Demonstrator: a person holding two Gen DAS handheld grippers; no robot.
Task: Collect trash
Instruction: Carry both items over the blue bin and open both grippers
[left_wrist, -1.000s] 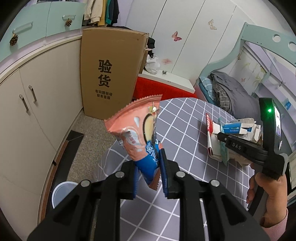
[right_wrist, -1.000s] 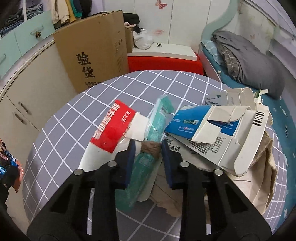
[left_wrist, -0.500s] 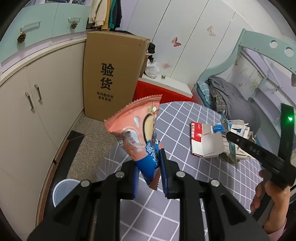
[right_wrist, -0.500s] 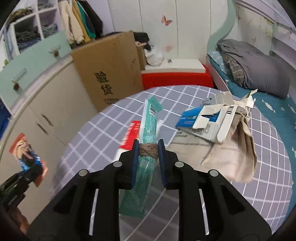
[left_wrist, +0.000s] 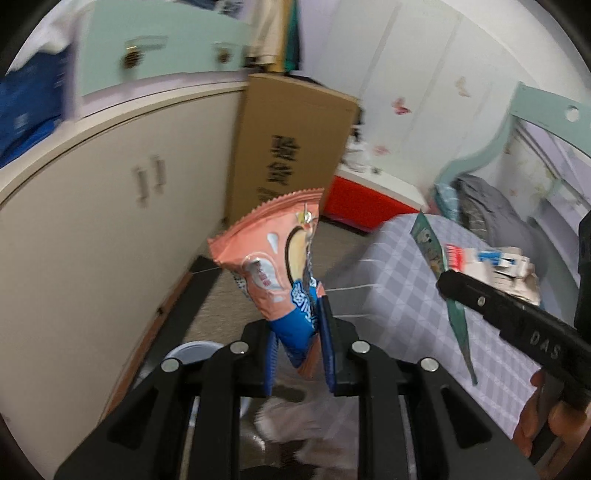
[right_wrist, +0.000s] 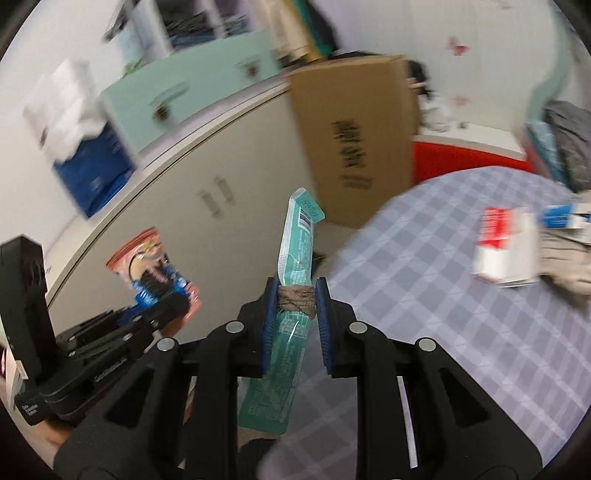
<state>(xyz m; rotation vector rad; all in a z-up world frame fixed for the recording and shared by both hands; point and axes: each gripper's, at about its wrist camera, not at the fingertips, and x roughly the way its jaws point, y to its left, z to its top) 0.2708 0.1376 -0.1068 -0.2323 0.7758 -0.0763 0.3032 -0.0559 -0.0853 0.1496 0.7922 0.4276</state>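
Observation:
My left gripper (left_wrist: 298, 317) is shut on a pink and blue snack wrapper (left_wrist: 269, 251), which stands upright above the floor beside the table. A long teal wrapper (right_wrist: 295, 243) with a brown wad (right_wrist: 297, 301) is pinched in my right gripper (right_wrist: 296, 291), lifted off the checked table (right_wrist: 443, 295). In the left wrist view the right gripper (left_wrist: 447, 286) comes in from the right, the teal wrapper (left_wrist: 428, 240) hanging from it. The right wrist view shows the pink wrapper (right_wrist: 147, 258) at lower left. A white bin (left_wrist: 188, 354) sits on the floor below the left gripper.
A red and white carton (right_wrist: 502, 243), a blue and white box (right_wrist: 565, 216) and crumpled paper stay on the table's right side. A tall cardboard box (left_wrist: 295, 147) leans by the cream cabinet (left_wrist: 110, 221). A red bench (left_wrist: 365, 203) and a bed stand behind.
Both grippers swung left, off the table toward the cabinet and floor. The right gripper lifted the teal wrapper away from the pile. The white bin now lies closer under the left gripper.

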